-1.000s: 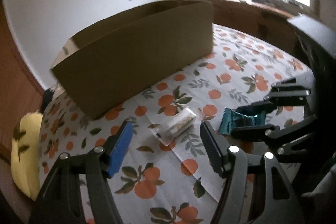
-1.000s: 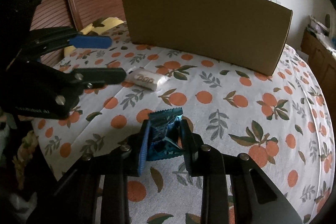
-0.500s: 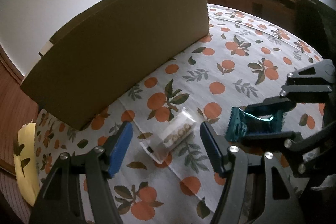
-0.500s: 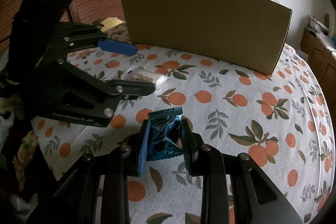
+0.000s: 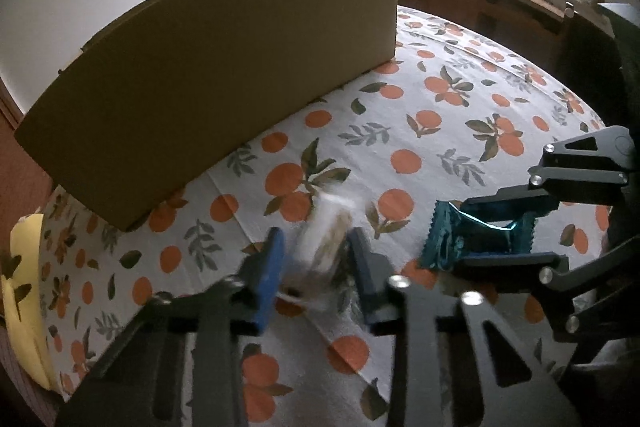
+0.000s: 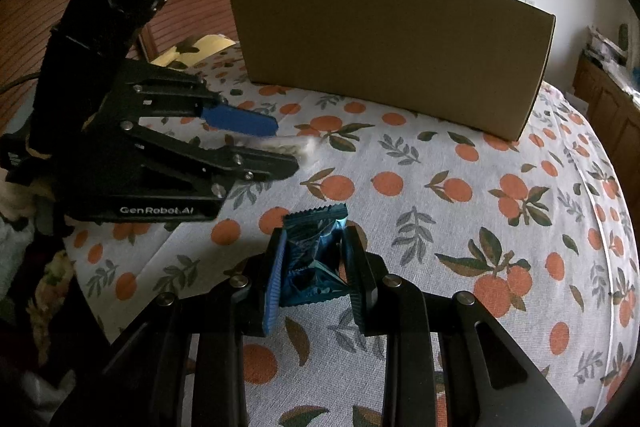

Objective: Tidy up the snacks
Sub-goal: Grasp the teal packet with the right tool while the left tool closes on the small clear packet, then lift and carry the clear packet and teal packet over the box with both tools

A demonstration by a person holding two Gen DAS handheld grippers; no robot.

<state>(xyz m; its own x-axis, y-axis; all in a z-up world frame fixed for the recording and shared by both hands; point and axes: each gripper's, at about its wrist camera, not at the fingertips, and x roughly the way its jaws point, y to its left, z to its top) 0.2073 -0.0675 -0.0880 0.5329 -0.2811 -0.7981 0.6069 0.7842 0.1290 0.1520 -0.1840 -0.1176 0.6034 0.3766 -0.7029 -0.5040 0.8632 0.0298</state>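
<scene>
My left tongs (image 5: 316,259), wide open around the clear pack (image 5: 326,243) a second ago, are now closing onto it at lower centre, right tongs (image 6: 314,267) stay clamped on the teal pack (image 6: 314,251), so both go to the box (image 6: 390,47) next.

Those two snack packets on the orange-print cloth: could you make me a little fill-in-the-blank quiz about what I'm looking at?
1. The right gripper is shut on a crinkled packet whose colour is ____.
2. The left gripper is closing around a ____ packet with pale biscuits showing inside.
3. Behind both snacks stands a large brown box made of ____.
4. The tablecloth is printed with leaves and ____.

Missing words: teal; clear; cardboard; oranges
</scene>
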